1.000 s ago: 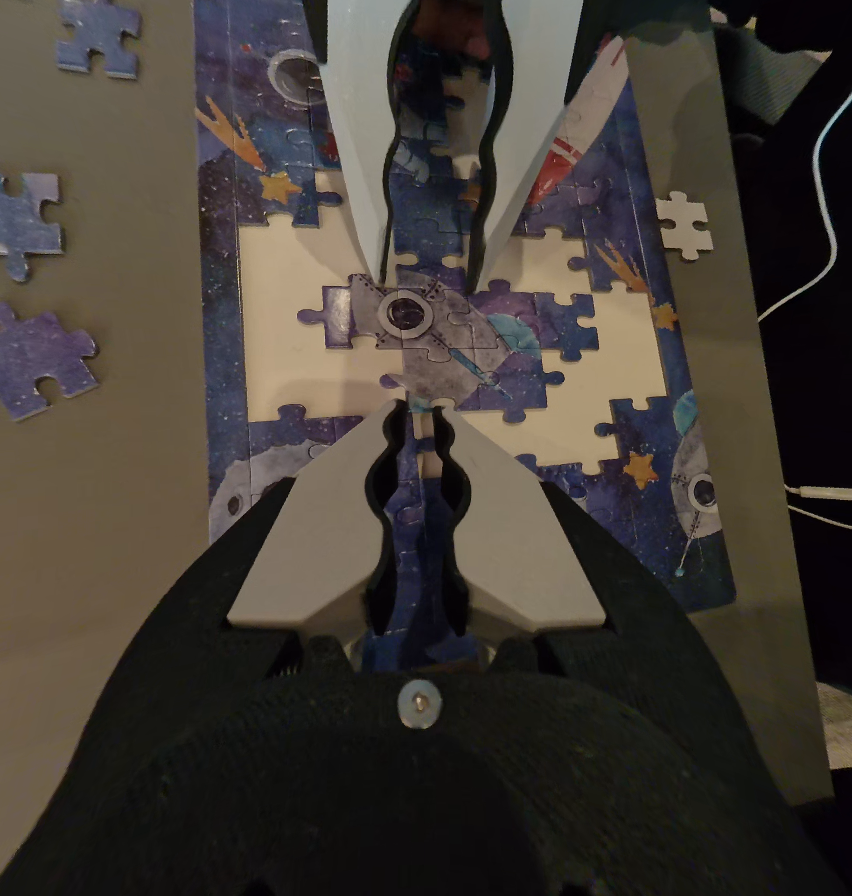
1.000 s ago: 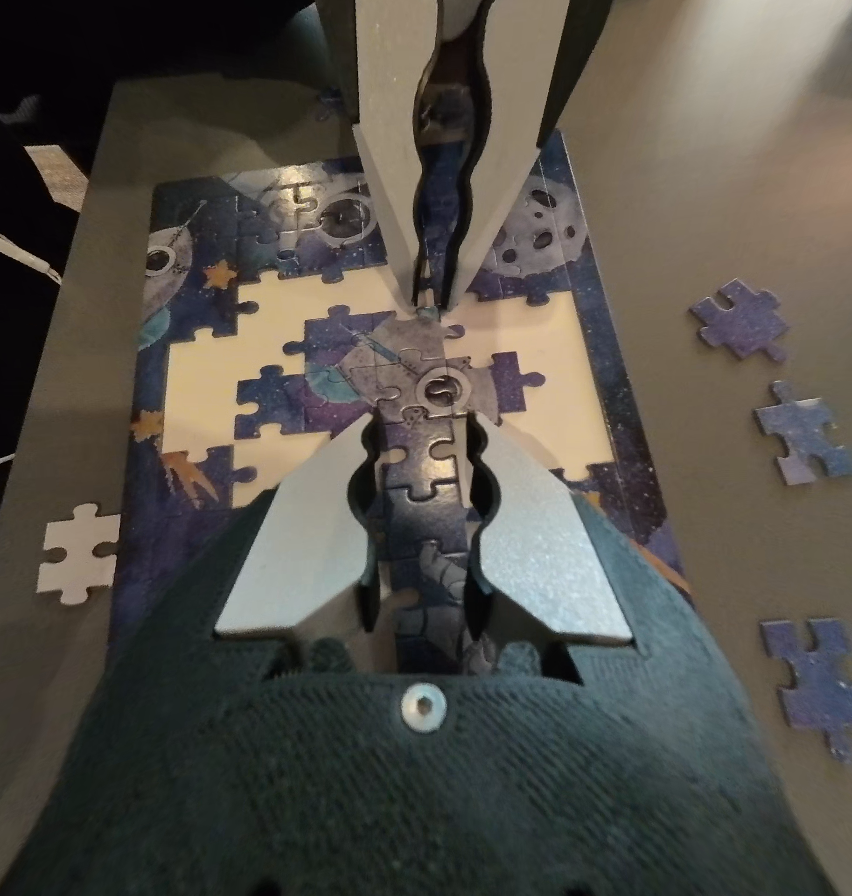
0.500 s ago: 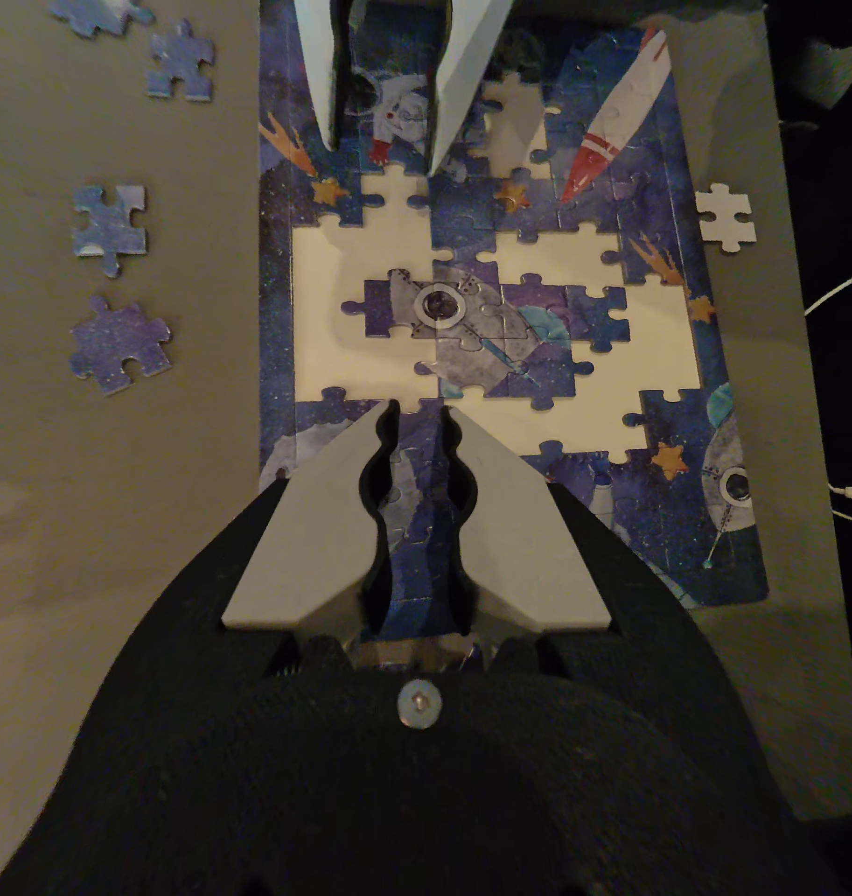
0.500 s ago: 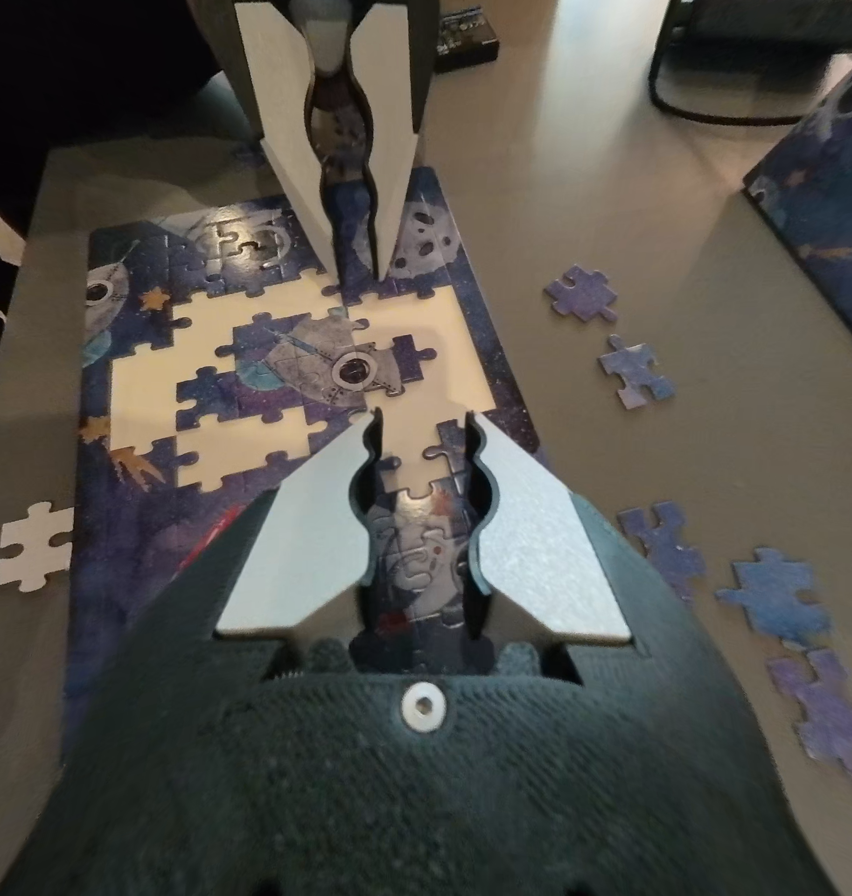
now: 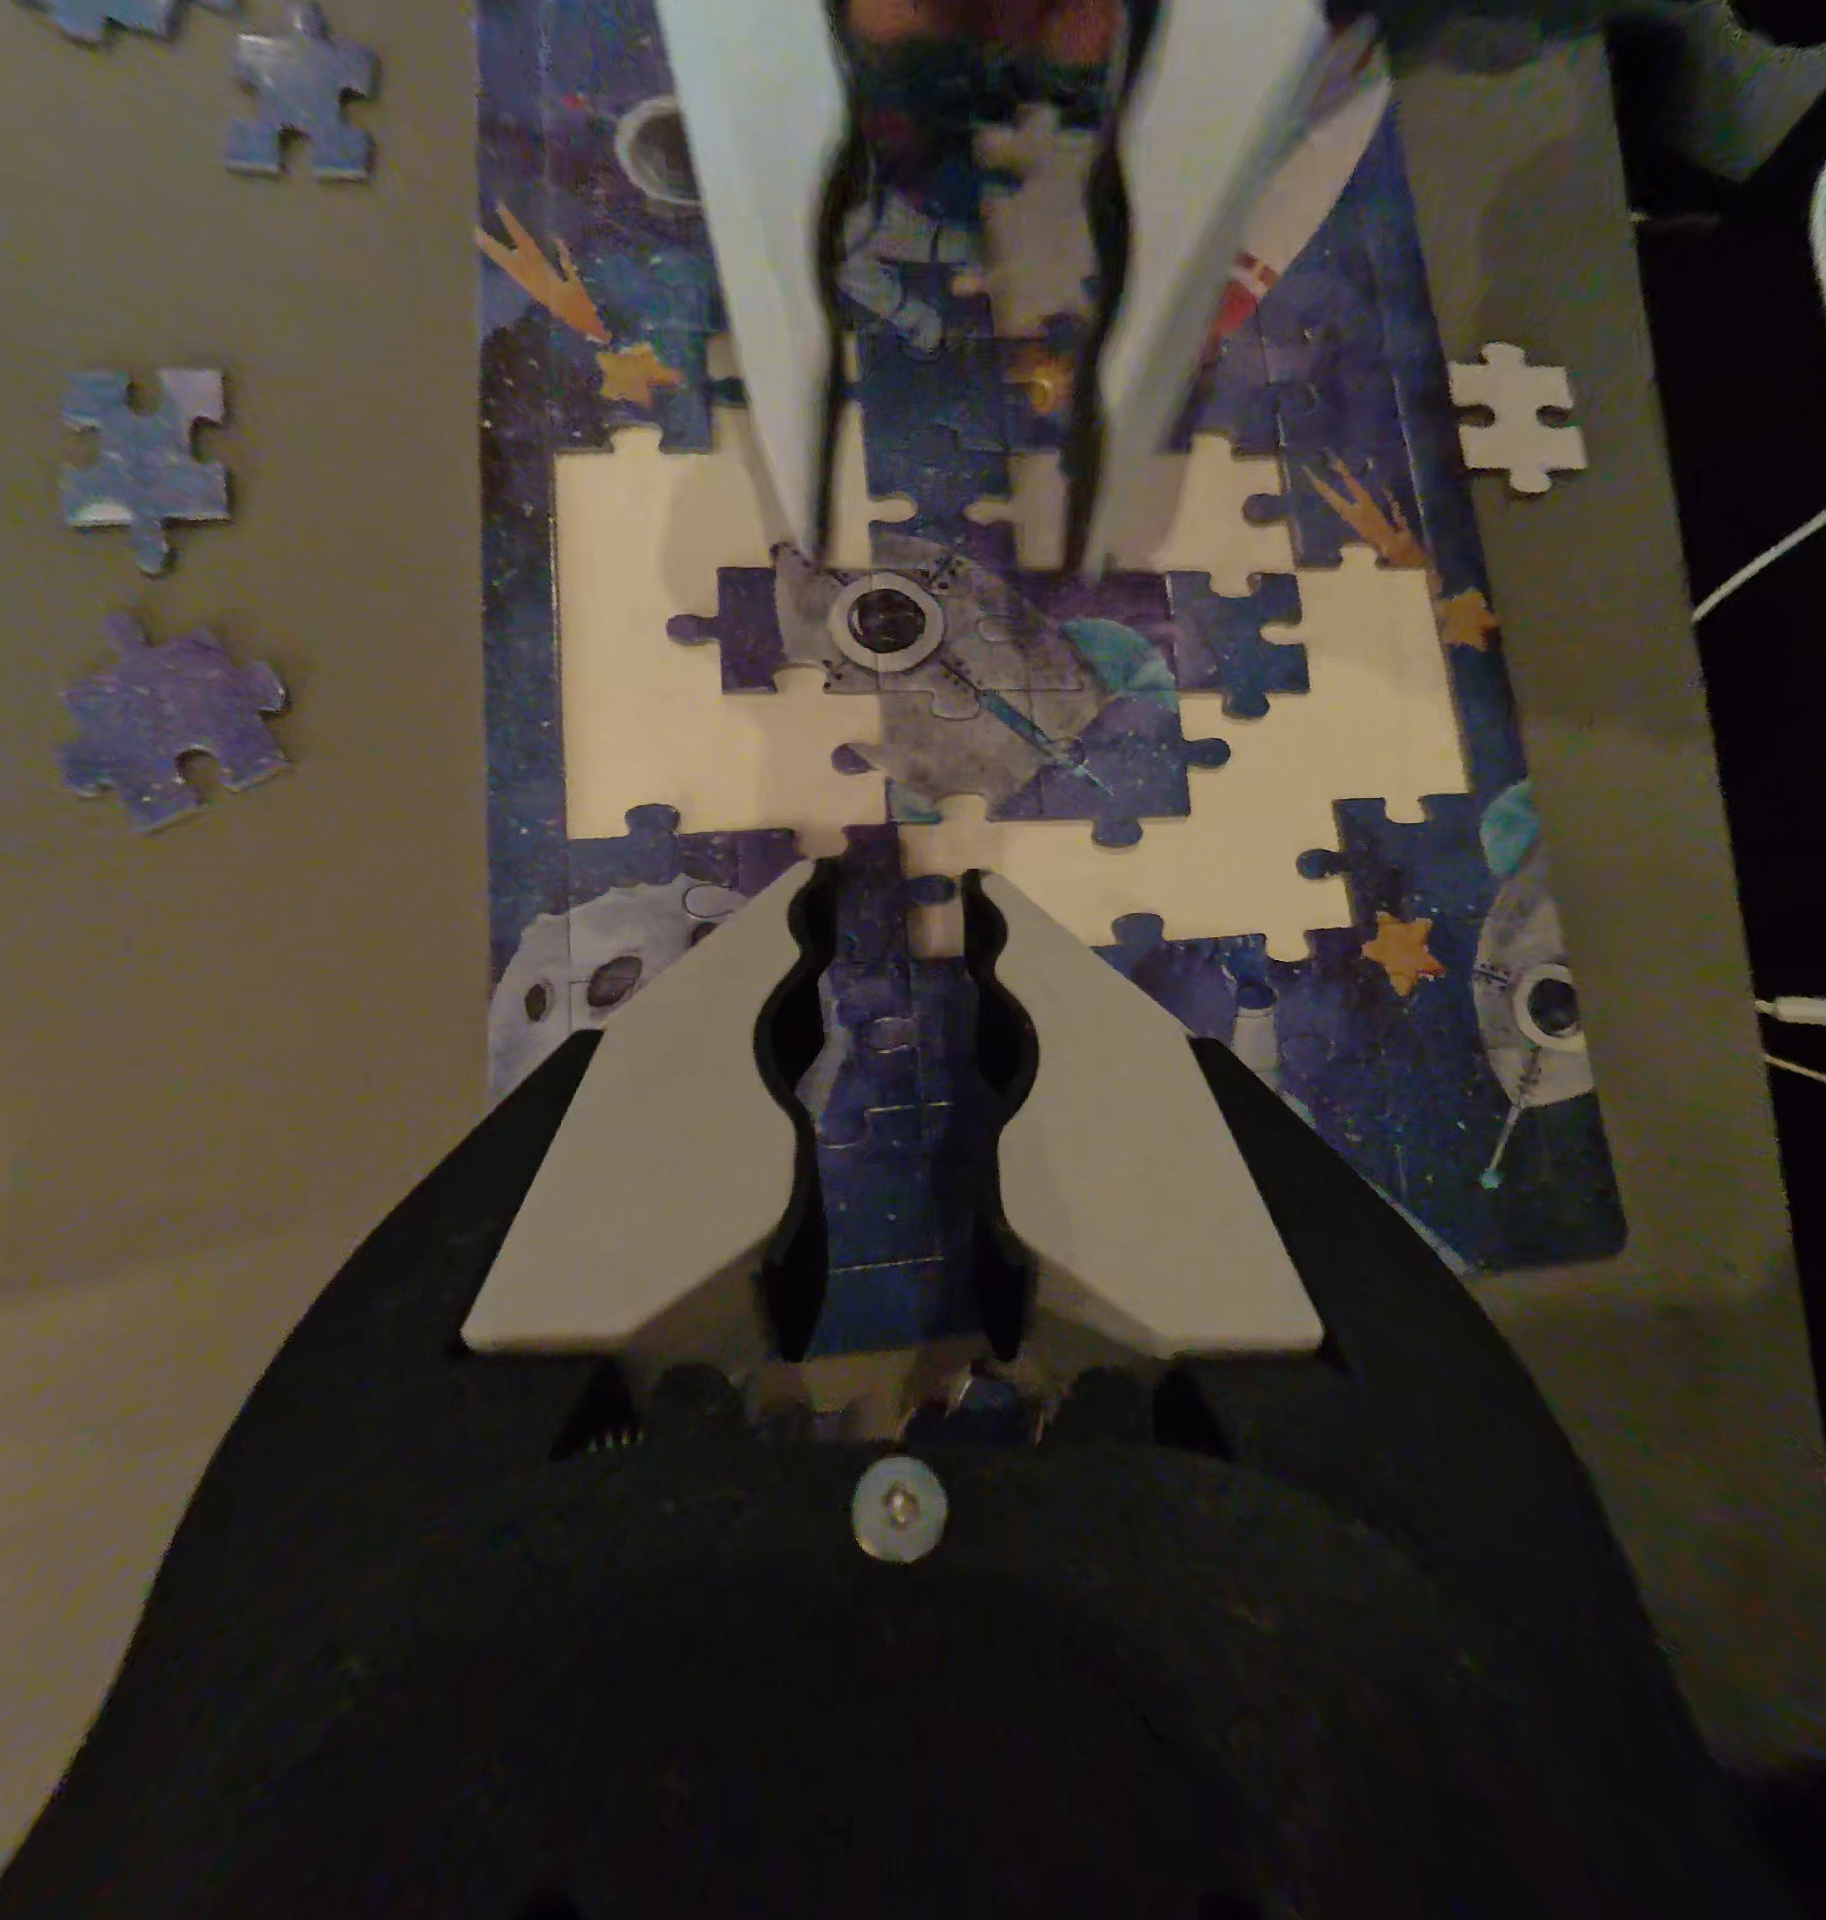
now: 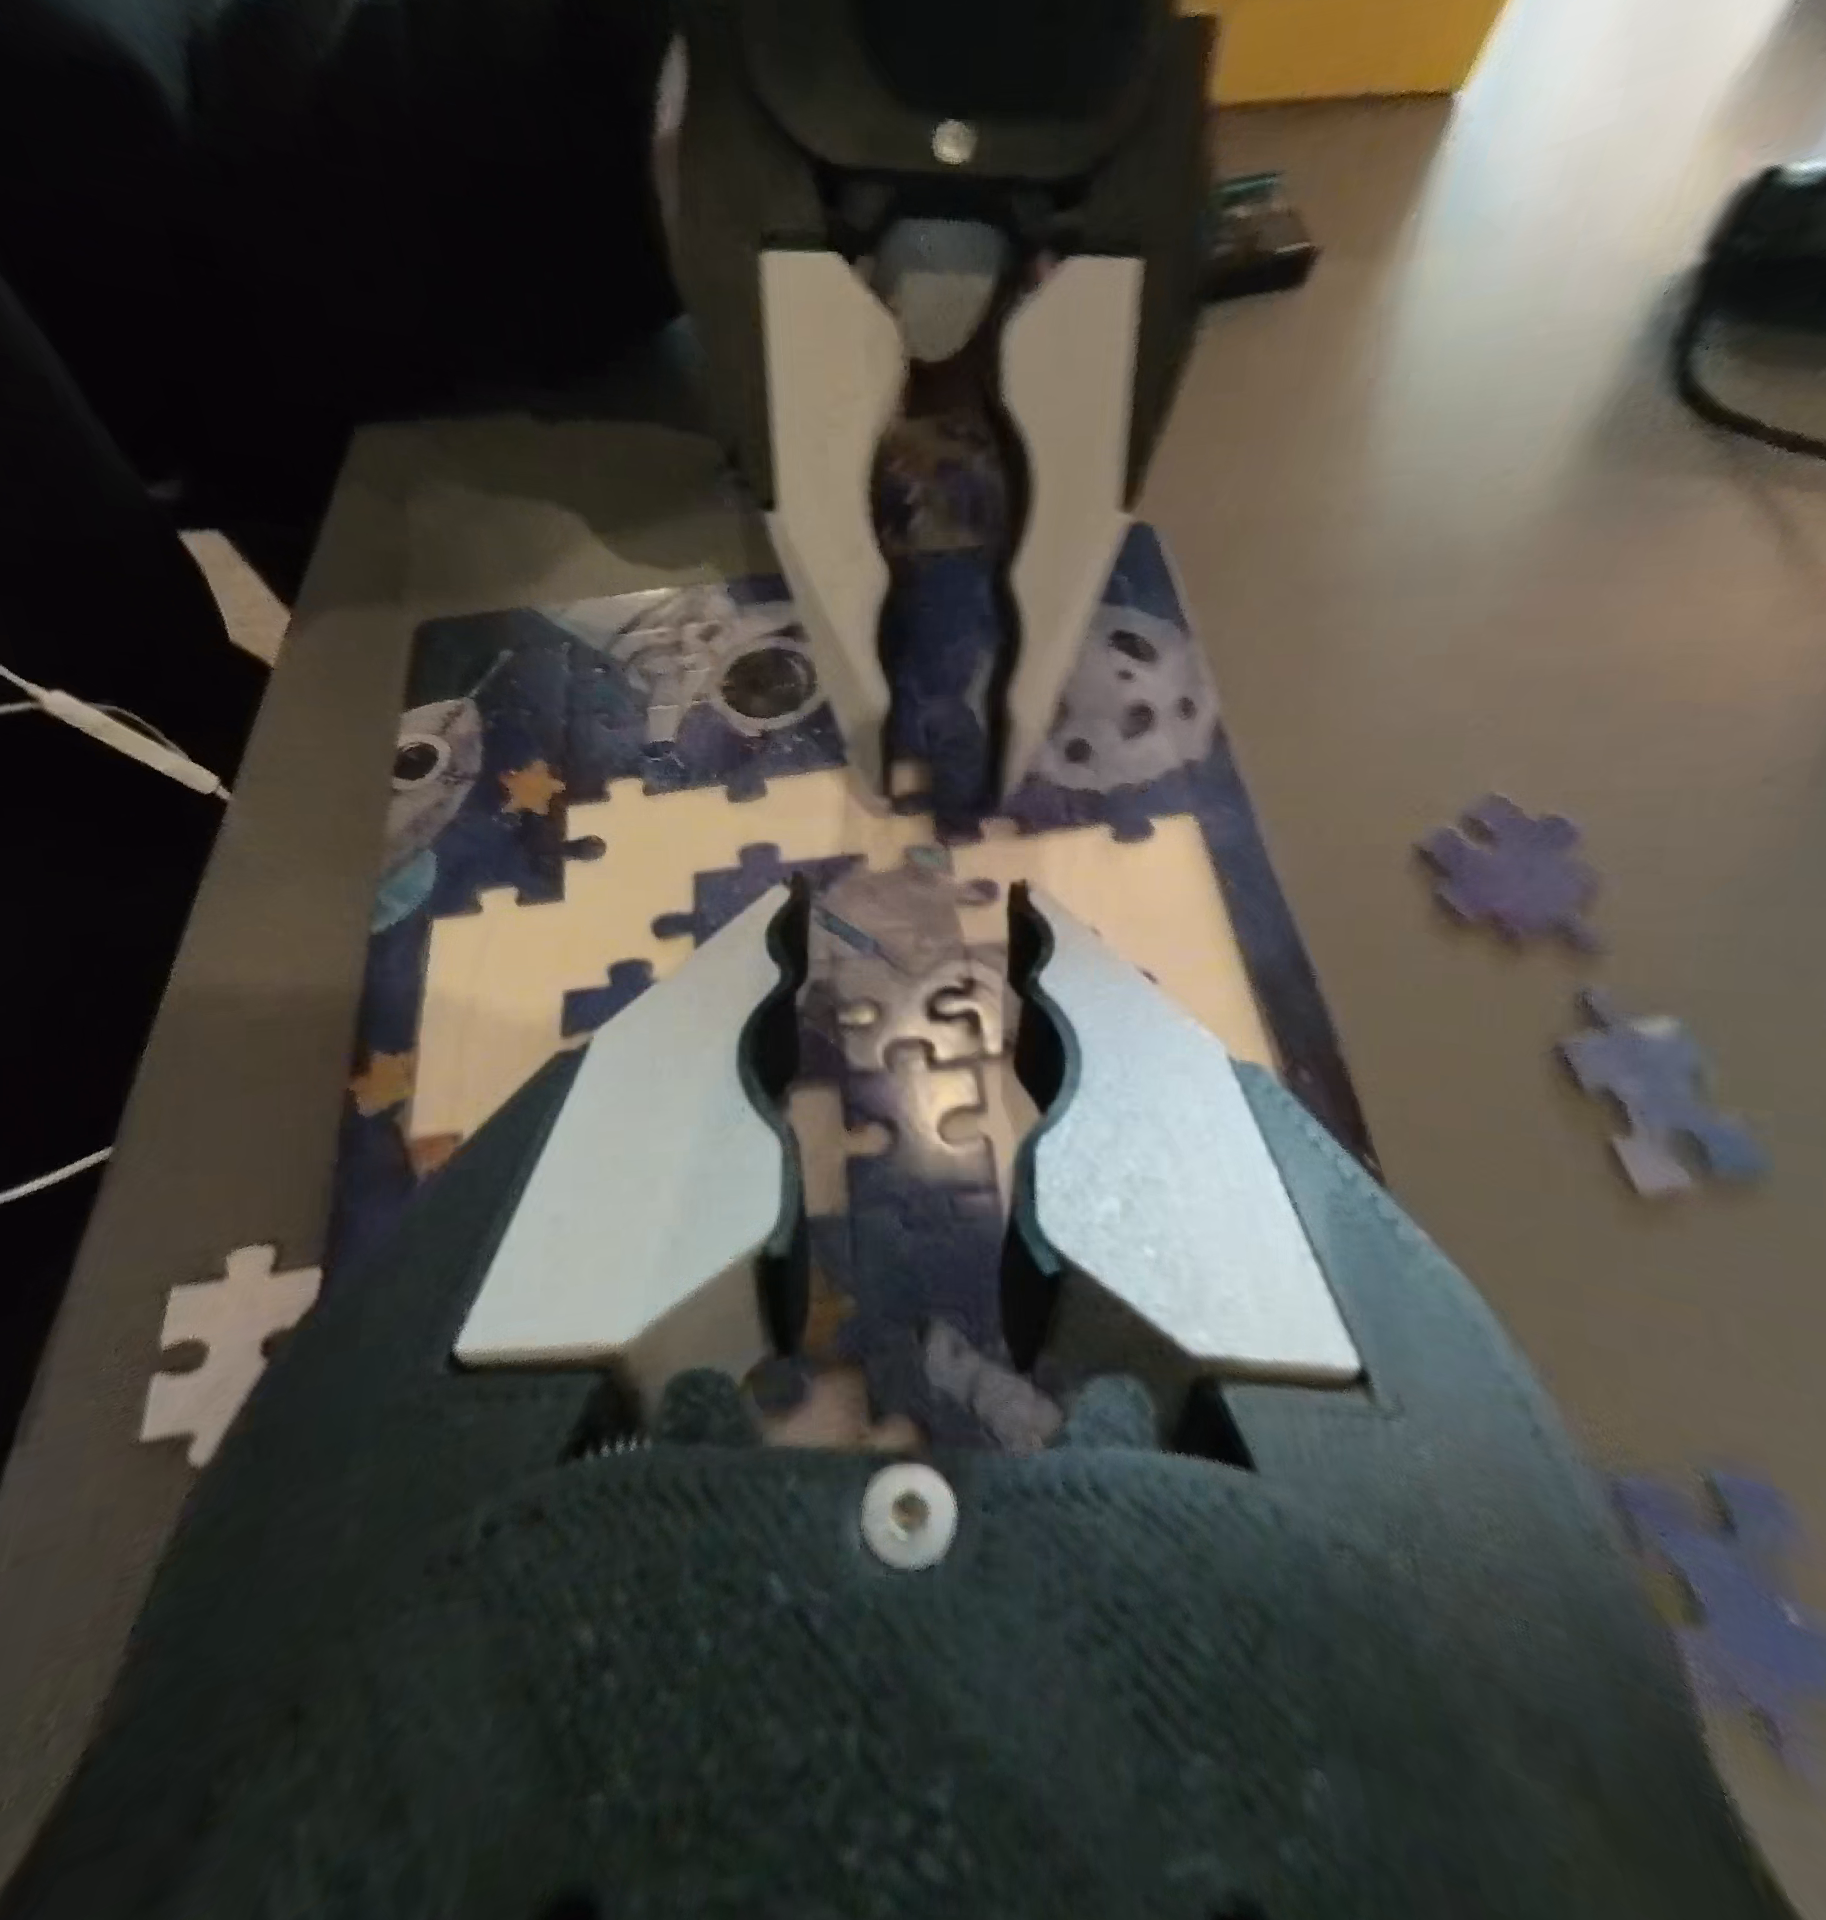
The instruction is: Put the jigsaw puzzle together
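Observation:
A space-themed jigsaw board (image 5: pixel 1511 1195) lies on a grey table, its edges filled and cream gaps in the middle. An assembled satellite cluster (image 5: pixel 971 686) sits in the middle gap. My left gripper (image 5: pixel 893 873) is slightly open and empty, tips just at the cluster's near edge. My right gripper (image 5: pixel 945 545) comes from the far side, open and empty, tips at the cluster's far edge. In the right wrist view the right gripper (image 6: pixel 907 891) straddles the cluster (image 6: pixel 909 997), with the left gripper (image 6: pixel 935 795) opposite.
Loose blue pieces (image 5: pixel 171 717) (image 5: pixel 145 457) (image 5: pixel 306 99) lie left of the board; they also show in the right wrist view (image 6: pixel 1511 878). A white face-down piece (image 5: pixel 1522 431) lies by the right edge. A white cable (image 5: pixel 1823 260) hangs past the table's edge.
Both grippers had pulled apart half a second ago and have come back in toward the middle cluster. The right gripper's fingers are wider apart than one second ago. The cluster stays in place.

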`<state>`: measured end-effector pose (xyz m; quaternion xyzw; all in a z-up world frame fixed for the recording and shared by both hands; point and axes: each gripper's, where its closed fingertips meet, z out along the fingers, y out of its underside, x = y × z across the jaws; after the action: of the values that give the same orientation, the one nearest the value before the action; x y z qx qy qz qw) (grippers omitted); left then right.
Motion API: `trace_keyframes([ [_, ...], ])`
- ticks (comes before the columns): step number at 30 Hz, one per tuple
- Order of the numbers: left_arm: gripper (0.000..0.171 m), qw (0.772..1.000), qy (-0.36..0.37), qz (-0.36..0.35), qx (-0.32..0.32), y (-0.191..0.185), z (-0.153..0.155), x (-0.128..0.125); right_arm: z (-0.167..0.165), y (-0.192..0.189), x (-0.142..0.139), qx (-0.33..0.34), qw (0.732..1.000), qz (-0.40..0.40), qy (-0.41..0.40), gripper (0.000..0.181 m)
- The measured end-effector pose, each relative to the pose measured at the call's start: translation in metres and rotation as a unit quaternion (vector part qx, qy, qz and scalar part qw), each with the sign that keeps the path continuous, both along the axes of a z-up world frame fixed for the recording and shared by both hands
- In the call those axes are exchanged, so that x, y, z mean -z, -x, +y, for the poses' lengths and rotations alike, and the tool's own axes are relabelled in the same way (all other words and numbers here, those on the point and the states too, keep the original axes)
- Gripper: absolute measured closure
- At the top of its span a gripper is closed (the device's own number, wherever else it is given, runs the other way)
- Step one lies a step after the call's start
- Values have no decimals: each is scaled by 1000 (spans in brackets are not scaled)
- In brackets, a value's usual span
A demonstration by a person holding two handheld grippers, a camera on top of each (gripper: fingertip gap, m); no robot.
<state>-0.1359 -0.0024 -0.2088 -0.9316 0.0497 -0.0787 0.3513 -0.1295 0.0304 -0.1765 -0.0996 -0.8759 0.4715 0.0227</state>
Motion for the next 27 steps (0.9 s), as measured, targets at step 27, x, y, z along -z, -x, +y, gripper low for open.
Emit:
trace_keyframes([
  [27,157,999,4,36,-26,10,1,2,-17,-6,31,-20,997,-30,-66,148],
])
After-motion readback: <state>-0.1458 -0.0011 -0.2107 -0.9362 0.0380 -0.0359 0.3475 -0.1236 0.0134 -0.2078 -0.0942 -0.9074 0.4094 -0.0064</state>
